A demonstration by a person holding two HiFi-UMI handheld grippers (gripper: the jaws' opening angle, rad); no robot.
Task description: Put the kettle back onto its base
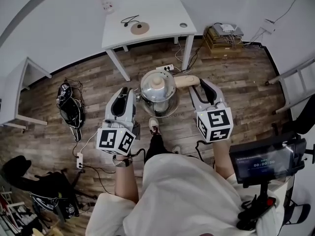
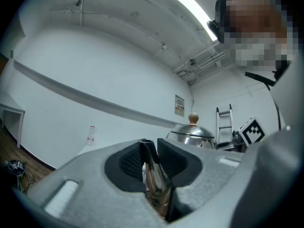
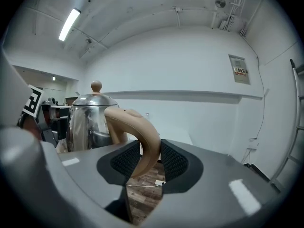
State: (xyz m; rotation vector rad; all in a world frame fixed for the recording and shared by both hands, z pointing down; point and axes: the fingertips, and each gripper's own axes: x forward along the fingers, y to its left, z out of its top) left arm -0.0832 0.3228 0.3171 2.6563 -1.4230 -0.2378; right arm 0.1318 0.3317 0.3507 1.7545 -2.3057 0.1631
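The left gripper (image 1: 124,90) is clamped shut on the shiny spout (image 2: 153,172) of the steel kettle (image 1: 158,96), which is held in the air above the wood floor (image 1: 236,77). Its knobbed lid (image 1: 165,88) is on, hiding any contents. The right gripper (image 1: 199,84), jaws spread wide, grips the tan handle (image 1: 186,81). The round base (image 1: 140,28) lies well apart on the white table (image 1: 162,14).

The kettle (image 1: 158,93) hangs between the left gripper (image 1: 131,95) and right gripper (image 1: 198,86); far beyond, the base (image 1: 140,28) lies on the table (image 1: 162,18).
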